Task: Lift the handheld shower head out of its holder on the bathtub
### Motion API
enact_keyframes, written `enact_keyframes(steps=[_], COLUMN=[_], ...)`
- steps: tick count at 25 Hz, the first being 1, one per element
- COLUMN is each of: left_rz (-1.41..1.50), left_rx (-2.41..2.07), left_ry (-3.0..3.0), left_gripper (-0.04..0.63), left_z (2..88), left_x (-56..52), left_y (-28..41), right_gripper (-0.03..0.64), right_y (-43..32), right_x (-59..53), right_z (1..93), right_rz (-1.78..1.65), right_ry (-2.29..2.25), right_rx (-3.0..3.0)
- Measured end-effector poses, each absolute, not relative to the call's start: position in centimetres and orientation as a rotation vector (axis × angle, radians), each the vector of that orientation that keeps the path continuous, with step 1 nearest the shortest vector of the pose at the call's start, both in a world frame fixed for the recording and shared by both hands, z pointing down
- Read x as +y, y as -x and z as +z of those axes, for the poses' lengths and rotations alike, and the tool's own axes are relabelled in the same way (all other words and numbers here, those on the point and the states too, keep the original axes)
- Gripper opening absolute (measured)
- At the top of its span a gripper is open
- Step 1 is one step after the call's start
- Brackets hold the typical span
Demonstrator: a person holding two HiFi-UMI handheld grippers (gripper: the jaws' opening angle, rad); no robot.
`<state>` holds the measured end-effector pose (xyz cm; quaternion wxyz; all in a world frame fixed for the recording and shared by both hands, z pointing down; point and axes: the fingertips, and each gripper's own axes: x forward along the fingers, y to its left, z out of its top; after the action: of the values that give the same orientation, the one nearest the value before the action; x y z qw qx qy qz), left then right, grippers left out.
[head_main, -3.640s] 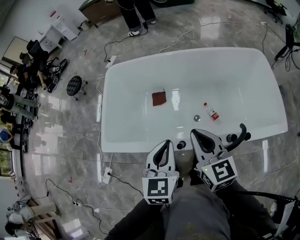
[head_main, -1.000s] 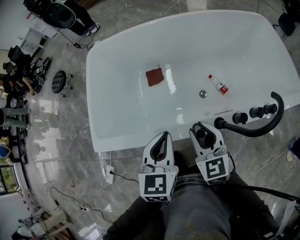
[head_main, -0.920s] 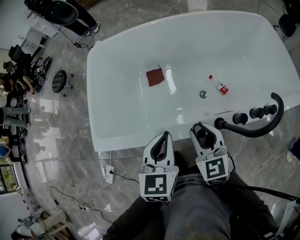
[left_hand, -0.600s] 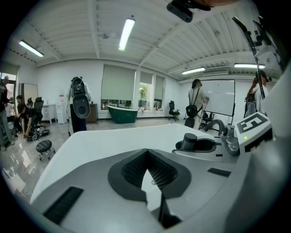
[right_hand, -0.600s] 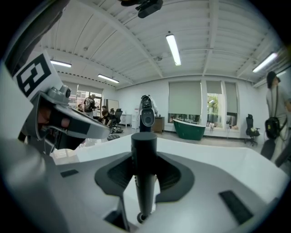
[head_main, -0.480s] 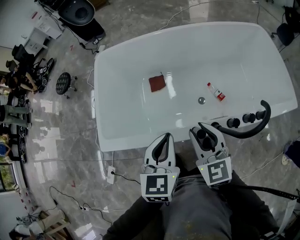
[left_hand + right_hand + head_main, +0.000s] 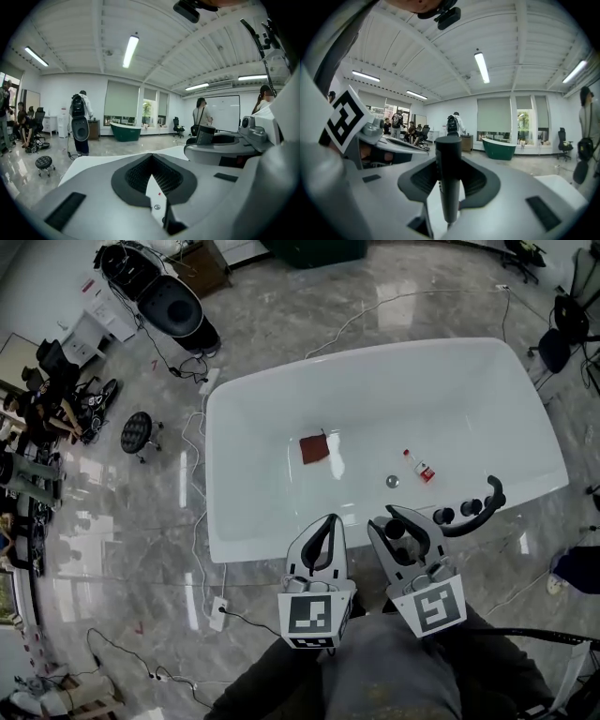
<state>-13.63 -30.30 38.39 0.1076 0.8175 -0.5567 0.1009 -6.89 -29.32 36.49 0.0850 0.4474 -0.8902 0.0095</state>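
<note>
White bathtub [image 7: 217, 474] below; right gripper [image 7: 399, 527] jaws clamp matte-black cylindrical shower head [image 7: 448, 173]; left gripper [image 7: 327, 524] jaws closed, empty.

On the bathtub's [image 7: 225, 521] near rim, the right gripper [image 7: 397, 527] covers most of the shower head [image 7: 397, 532], and its holder cannot be made out. Inside the bathtub, the 1 small bottle's [image 7: 419, 467] label is too small to read.

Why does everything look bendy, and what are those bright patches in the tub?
Head view: the wide lens curves the bathtub, and light glares off its glossy inside and the floor. Left and right gripper views: fisheye bends the ceiling beams and leaves black corners.
</note>
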Motion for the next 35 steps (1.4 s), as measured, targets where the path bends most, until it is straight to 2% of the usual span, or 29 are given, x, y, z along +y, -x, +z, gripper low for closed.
enact_keyframes(steps=[21, 26, 35], left_rz=[0.232, 0.275, 0.169], left_rx=[-1.627, -1.633, -1.552], left_ry=[-2.448, -2.473, -2.500], left_gripper=[0.003, 0.003, 0.003], left_z=[36.7, 36.5, 35.9], left_x=[-29.0, -28.8, -26.1], left_y=[13.4, 13.9, 14.3], right_gripper=[0.132, 0.132, 0.132], right_y=[6.9, 7.3, 8.1], right_x=[-29.5, -29.3, -27.3], right_z=[35.9, 35.4, 33.1], right_rz=[0.065, 0.045, -0.069], right_ry=[-1.343, -1.351, -1.422], right_rx=[-2.598, -2.601, -2.610])
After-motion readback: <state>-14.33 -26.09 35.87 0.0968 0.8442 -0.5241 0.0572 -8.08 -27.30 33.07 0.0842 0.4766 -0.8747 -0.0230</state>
